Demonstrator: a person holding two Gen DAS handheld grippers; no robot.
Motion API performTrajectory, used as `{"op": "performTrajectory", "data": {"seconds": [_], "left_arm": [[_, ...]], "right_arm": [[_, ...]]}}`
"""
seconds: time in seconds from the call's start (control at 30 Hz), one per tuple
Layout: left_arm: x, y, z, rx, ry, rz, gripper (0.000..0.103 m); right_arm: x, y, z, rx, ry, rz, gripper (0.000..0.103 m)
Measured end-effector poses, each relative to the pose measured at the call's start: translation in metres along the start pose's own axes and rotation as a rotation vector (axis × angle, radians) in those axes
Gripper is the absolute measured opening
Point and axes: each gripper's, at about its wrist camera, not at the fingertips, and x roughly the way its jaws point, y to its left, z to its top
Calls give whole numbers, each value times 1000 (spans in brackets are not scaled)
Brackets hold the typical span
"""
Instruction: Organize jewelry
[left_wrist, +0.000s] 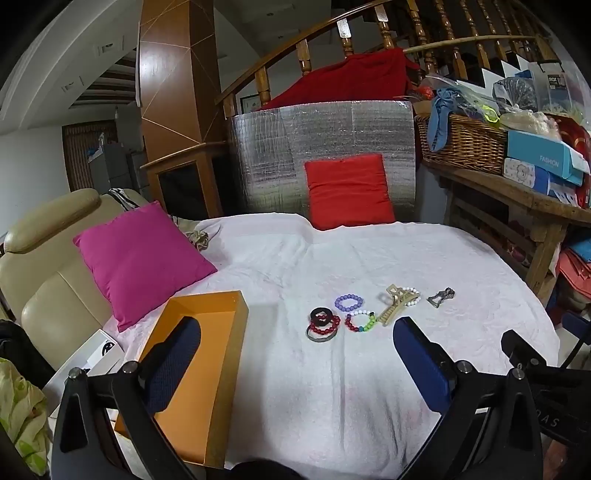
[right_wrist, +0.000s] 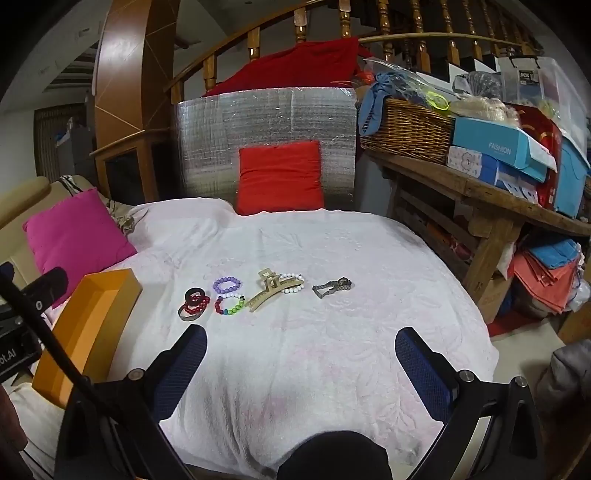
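Task looks unstarted: both left gripper (left_wrist: 295, 354) and right gripper (right_wrist: 301, 362) hover spread wide and empty above the white cloth (right_wrist: 332, 350), orange box (left_wrist: 207, 354) at left looks empty, and bracelets (right_wrist: 229, 295), hair claw (right_wrist: 271, 290) and watch (right_wrist: 332, 287) all lie in a row on the cloth, unsorted.

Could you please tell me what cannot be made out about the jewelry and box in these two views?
- Open orange cardboard box: left wrist view, the left gripper finger covers part of its floor.
- Small grey metal piece: both views, too small to identify.
- White bead bracelet: partly under the beige hair claw.
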Motion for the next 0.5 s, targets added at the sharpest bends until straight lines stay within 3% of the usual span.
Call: {"op": "performTrajectory", "data": {"seconds": [0.5], "left_arm": [[-4, 13, -7, -10, -13, 6, 103]], "right_arm": [[3, 7, -1, -2, 15, -2, 103]]}}
